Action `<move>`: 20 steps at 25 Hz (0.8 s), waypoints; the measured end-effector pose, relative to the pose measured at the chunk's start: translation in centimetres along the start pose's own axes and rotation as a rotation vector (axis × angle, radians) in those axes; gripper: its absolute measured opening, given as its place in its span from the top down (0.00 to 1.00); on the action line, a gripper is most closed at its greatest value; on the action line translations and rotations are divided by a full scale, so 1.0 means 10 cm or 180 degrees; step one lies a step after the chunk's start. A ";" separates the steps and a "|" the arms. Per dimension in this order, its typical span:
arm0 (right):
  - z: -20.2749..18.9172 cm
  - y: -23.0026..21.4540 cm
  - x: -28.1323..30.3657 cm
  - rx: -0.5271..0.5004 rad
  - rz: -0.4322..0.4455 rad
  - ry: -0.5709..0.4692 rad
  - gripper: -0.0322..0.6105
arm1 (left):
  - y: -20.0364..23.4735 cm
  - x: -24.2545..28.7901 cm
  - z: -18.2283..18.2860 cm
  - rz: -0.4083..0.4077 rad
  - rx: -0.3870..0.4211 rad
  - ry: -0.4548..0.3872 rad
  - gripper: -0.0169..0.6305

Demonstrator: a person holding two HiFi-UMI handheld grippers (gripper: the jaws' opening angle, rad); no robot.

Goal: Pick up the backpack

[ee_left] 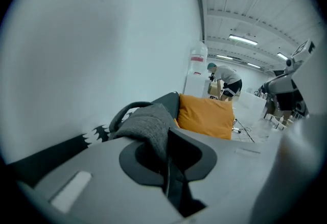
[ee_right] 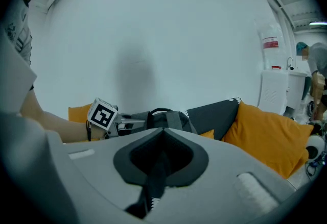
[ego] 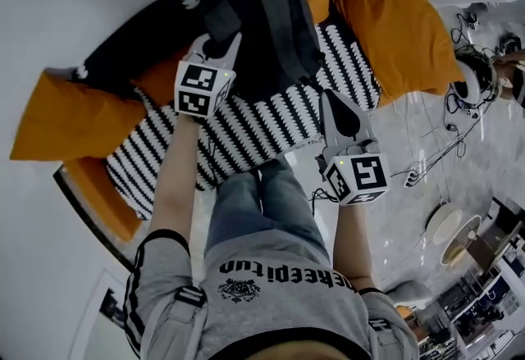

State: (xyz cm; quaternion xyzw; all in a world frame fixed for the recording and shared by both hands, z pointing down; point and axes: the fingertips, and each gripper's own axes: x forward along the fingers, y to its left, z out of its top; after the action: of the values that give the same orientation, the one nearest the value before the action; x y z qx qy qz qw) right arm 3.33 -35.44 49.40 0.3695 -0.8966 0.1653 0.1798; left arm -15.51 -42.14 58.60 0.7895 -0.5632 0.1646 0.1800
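The backpack (ego: 267, 30) lies on the striped throw (ego: 271, 125) of a sofa (ego: 90, 207), at its far side against the dark backrest, between a big orange cushion (ego: 402, 26) on the right and another (ego: 66, 116) on the left. Its long axis seems to run roughly near to far, tilted a little to the right at the near end. The left tongs (ego: 220, 45) sit at the bag's left edge and are clamped on it; the left gripper view shows a fold of the bag's grey fabric (ee_left: 148, 123) pinched between the jaws, with the carry loop (ee_left: 125, 112) arching just beyond. The right tongs (ego: 328, 97) are together on nothing, pointing at the bag from the near right, close to its near corner but apart from it. So the left hand is the one on the bag, and lifting it probably turns on that single pinch at one side: the bag's bulk lies to the right of the grip and would likely swing under it. The head view alone shows the bag's whole outline and the gap to the right tongs. The right gripper view shows the bag (ee_right: 168, 118) side-on and low, with the left tongs (ee_right: 127, 124) reaching it from the left.
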 end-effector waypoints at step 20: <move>0.49 0.07 -0.55 -0.0136 -0.0228 -0.0462 0.95 | -1.18 -0.95 0.79 -0.0607 0.0156 -0.0503 0.90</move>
State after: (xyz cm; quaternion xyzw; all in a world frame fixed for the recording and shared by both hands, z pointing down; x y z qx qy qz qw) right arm 5.45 -33.78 42.55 0.4084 -0.8968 0.1124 0.1279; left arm -6.84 -34.42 46.07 0.8541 -0.4938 0.0979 0.1305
